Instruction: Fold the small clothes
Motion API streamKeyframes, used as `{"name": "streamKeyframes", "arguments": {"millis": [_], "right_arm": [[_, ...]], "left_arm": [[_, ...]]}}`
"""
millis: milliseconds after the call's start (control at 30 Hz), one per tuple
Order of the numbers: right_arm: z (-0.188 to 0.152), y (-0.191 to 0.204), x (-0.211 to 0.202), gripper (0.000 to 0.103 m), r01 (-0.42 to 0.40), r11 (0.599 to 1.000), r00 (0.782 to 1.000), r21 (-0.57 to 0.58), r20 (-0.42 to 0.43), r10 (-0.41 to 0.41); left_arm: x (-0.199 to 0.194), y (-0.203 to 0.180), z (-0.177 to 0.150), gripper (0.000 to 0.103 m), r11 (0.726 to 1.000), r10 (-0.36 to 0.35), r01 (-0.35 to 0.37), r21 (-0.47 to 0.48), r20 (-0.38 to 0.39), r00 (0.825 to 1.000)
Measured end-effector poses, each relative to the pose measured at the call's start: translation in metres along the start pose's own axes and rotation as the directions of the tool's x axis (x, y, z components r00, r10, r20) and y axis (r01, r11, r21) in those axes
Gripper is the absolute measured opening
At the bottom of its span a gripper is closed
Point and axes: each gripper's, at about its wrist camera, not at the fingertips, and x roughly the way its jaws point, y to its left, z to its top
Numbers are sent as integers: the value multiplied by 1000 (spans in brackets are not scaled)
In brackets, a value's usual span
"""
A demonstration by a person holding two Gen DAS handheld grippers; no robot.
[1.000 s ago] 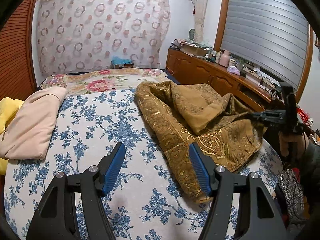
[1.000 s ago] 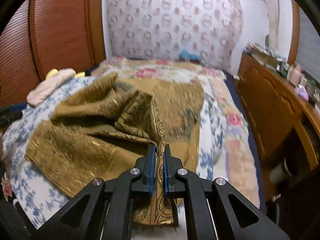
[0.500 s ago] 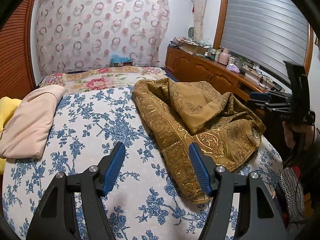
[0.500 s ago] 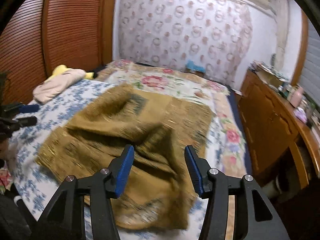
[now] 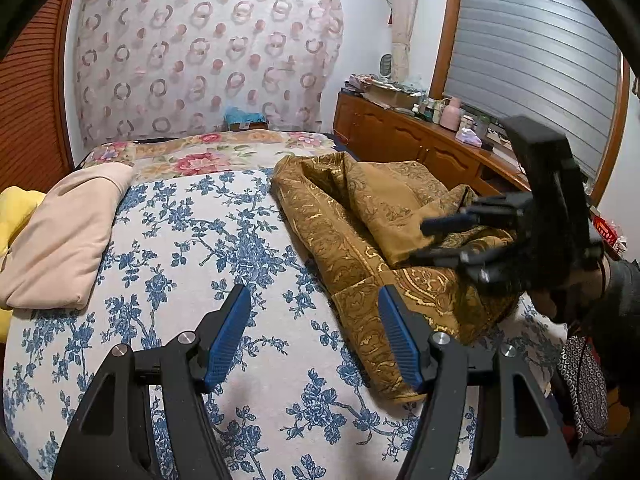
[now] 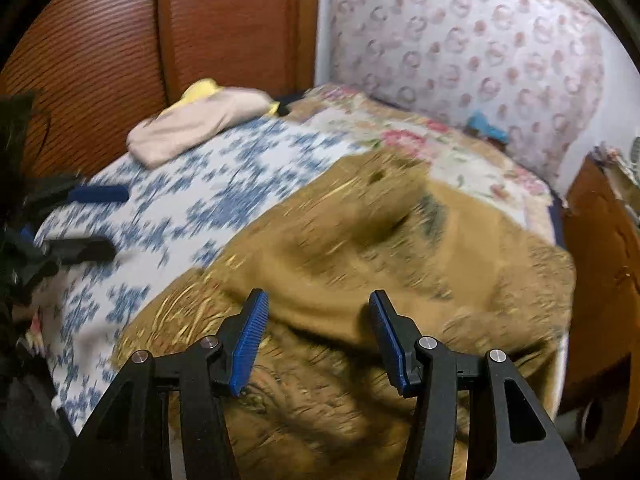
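Garment: a crumpled golden-brown cloth with a woven gold paisley pattern (image 5: 360,224) lies in loose folds on the right half of the bed as the left wrist view shows it, one edge running down to the near corner.
Garment, right wrist view: the same cloth (image 6: 400,240) fills the middle of the blurred picture, below and ahead of the blue pads.
Right gripper: the black two-finger right gripper with blue ribbed pads (image 6: 316,336) has its jaws apart, having just been opening; the cloth lies under them and is not pinched.
Right gripper, from the left: it (image 5: 436,240) hangs over the right side of the cloth, held by a hand in a dark sleeve (image 5: 568,292).
Left gripper: the matching left gripper (image 5: 316,336) stands wide with nothing between its pads, over bare bedcover just left of the cloth's near edge.
Left gripper, from the right: it (image 6: 92,220) shows blurred at the left edge.
Bed: a white bedcover printed with blue flowers (image 5: 192,240) carries the cloth; a quilt with red roses (image 5: 200,160) lies beyond it.
Other clothes: a folded pale pink garment (image 5: 64,236) rests at the bed's left side, on something yellow (image 5: 16,208), well apart from the cloth.
Room: a curtain with ring patterns (image 5: 200,60) hangs behind the bed; a wooden sideboard (image 5: 400,140) with clutter stands on the right.
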Motion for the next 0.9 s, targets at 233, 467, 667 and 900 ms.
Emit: {"name": "streamKeyframes", "arguments": {"millis": [233, 467, 667, 900], "right_arm": [[-4, 5, 17, 55, 10, 998, 998, -69, -61, -15], [11, 4, 27, 57, 95, 992, 994, -88, -36, -98], [23, -14, 29, 6, 32, 996, 999, -86, -32, -35], [63, -86, -8, 4, 188, 982, 979, 15, 75, -188]], "left_arm": [[1, 0, -2, 67, 1000, -6, 6, -11, -6, 1000], [1, -1, -3, 67, 1000, -6, 6, -8, -7, 1000], [3, 0, -5, 67, 1000, -8, 7, -9, -16, 1000], [7, -3, -7, 67, 1000, -16, 16, -7, -30, 999]]}}
